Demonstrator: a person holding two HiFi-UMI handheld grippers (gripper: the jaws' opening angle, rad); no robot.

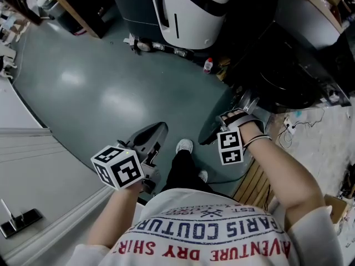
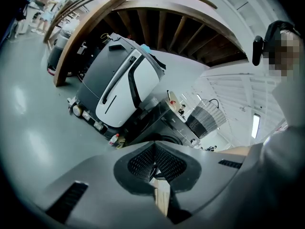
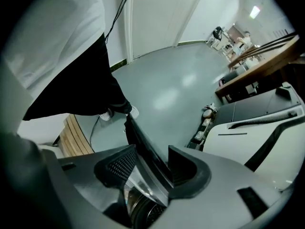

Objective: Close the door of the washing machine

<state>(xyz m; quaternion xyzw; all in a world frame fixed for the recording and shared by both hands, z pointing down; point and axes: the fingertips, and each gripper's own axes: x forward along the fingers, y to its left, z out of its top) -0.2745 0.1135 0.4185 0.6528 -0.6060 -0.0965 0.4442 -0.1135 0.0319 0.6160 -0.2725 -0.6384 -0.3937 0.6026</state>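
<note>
The dark washing machine [image 1: 288, 76] stands at the right of the head view, and its open door [image 1: 209, 137] swings out toward my feet. My right gripper [image 1: 243, 107] points down over the door's top edge. In the right gripper view the door's dark rim [image 3: 143, 142] runs between the two pads, and the right gripper [image 3: 150, 168] is shut on it; the drum [image 3: 143, 213] shows below. My left gripper [image 1: 152, 138] hangs over the floor to the left of the door, apart from it. It is shut with nothing between its pads [image 2: 155, 149] and faces the machine [image 2: 164, 130].
A large white-and-dark floor-cleaning machine [image 1: 194, 10] stands beyond the washer, with a small bottle [image 1: 208, 65] at its foot. A slatted wooden pallet [image 1: 258, 182] lies by my right leg, with cables beside it. My shoes [image 1: 184, 146] are near the door. A wire basket [image 2: 206, 120] stands behind the washer.
</note>
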